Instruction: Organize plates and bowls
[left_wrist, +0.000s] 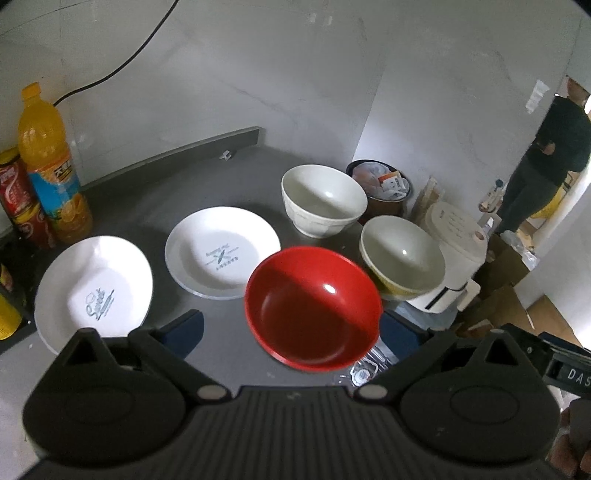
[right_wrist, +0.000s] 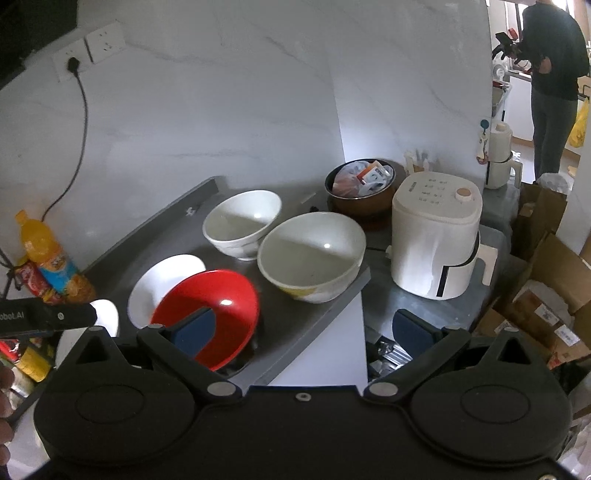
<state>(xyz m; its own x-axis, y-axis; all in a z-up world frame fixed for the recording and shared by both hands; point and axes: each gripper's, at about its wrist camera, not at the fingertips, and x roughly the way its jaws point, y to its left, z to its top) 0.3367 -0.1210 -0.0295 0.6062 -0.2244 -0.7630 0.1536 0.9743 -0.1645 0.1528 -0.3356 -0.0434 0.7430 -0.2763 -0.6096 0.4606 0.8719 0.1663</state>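
- Both grippers hang over the grey desk with jaws spread wide, pinching nothing.
- The left gripper has the red bowl between its jaws but touches neither side; the right gripper sits just right of that bowl.
- Taking the red bowl as landmark: two white plates lie to its left, a white bowl behind it, a cream bowl to its right near the desk edge.
- My guess is the red bowl goes first: pinch one rim wall, lift straight, nest it in the cream bowl without nudging that one off the edge.
- Left of the plates stand a juice bottle and a can; right of the red bowl, off the desk, an air fryer; a person stands in the doorway.
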